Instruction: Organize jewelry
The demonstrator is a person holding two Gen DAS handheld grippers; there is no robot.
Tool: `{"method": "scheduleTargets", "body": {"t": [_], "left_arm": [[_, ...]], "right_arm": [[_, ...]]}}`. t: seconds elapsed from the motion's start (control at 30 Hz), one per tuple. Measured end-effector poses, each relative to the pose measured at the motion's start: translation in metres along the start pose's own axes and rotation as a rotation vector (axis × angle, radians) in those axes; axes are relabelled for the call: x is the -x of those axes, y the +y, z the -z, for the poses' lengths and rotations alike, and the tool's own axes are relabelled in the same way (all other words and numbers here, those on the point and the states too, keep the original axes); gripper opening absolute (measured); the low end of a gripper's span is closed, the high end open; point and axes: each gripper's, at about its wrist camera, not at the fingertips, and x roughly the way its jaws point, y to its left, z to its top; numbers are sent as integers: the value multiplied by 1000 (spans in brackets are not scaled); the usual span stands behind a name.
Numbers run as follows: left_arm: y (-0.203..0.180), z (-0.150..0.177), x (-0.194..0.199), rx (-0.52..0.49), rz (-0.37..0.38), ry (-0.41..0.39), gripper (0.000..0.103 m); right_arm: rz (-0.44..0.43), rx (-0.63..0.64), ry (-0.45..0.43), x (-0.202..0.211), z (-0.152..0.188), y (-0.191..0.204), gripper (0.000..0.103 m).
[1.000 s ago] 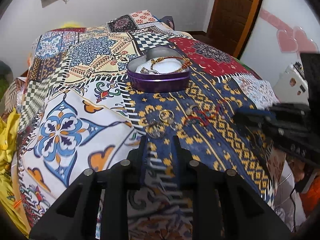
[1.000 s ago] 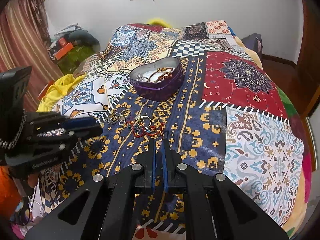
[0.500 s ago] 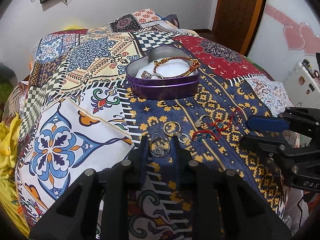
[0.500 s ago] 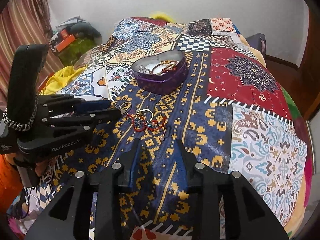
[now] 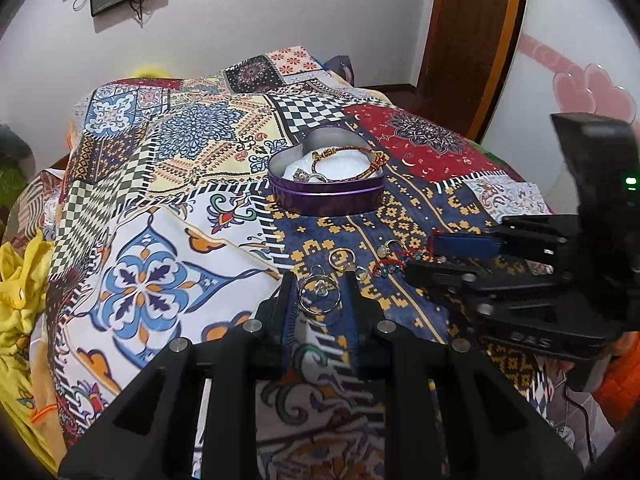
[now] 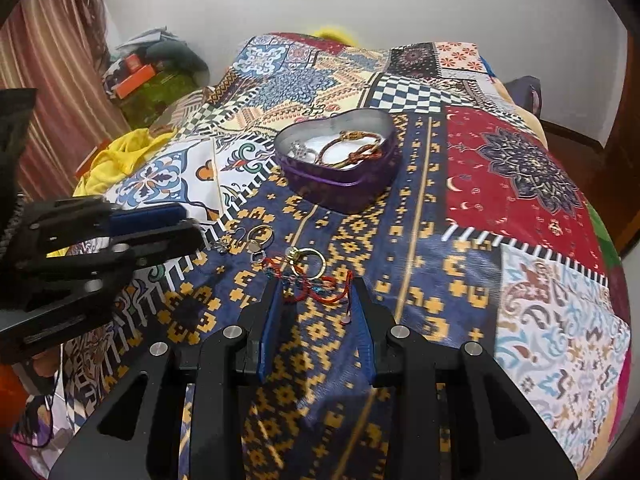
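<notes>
Heart-shaped purple tin (image 5: 326, 196) sits open mid-bed on the patchwork bedspread (image 5: 160, 184); inside, on white lining, a red-and-gold bracelet (image 5: 348, 162) and a silver piece. Loose jewelry lies nearer the bed edge: silver ring (image 5: 319, 294) between the left gripper (image 5: 319, 292) fingers, jaws narrowly apart, contact unclear; red cord bracelet (image 6: 320, 290) between the parted right gripper (image 6: 316, 300) jaws, not clamped. Bare cloth lies between tin and grippers.
</notes>
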Motion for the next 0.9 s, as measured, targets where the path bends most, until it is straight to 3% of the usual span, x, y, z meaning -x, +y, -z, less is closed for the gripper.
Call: {"method": "scheduleTargets", "body": {"t": [0.17, 0.3, 0.53, 0.9], "left_arm": [[5, 7, 7, 5, -4, -3, 21], [9, 12, 8, 18, -11, 4, 21], [11, 9, 15, 36, -8, -21, 21], [11, -17, 26, 46, -4, -92, 21]], "right_arm": [[12, 2, 1, -5, 0, 3, 30], [40, 17, -3, -5, 1, 5, 7], [33, -18, -18, 5, 0, 2, 3], [50, -5, -139, 47, -26, 1, 3]]}}
